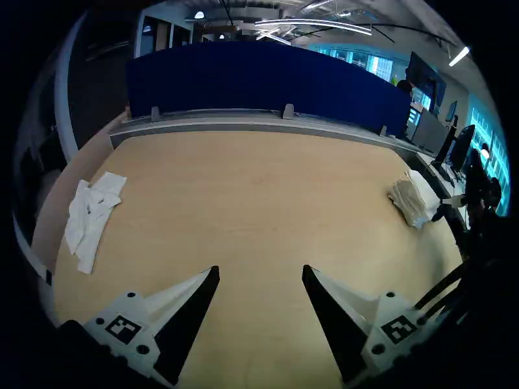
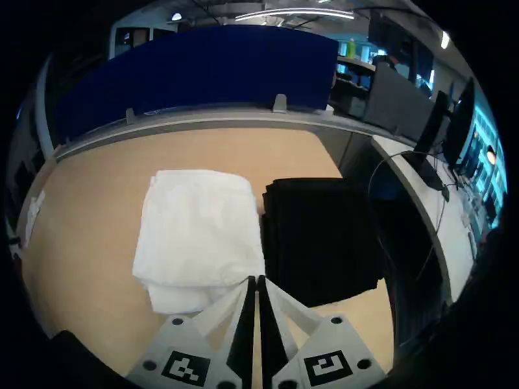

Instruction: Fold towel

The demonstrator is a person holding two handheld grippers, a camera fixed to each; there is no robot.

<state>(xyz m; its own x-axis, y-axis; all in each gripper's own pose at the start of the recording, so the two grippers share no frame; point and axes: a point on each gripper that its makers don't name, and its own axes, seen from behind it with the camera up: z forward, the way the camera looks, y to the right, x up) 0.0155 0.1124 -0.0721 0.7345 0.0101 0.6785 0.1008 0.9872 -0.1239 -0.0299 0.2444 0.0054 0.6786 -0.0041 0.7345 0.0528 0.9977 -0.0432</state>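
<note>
folded white towel (image 2: 194, 227) done; crumpled white towel (image 1: 91, 217) at tabletop's (image 1: 259, 194) left edge awaits folding; left claw (image 1: 259, 285) apart, right claw (image 2: 257, 292) together.

The desk (image 1: 259, 188) is pale wood grain, smooth and matt. The folded white towel (image 2: 194, 227) near its right edge is soft, faintly creased cloth; the black stack (image 2: 318, 240) beside it is matt cloth. The blue divider (image 2: 194, 65) looks felt-like.
</note>
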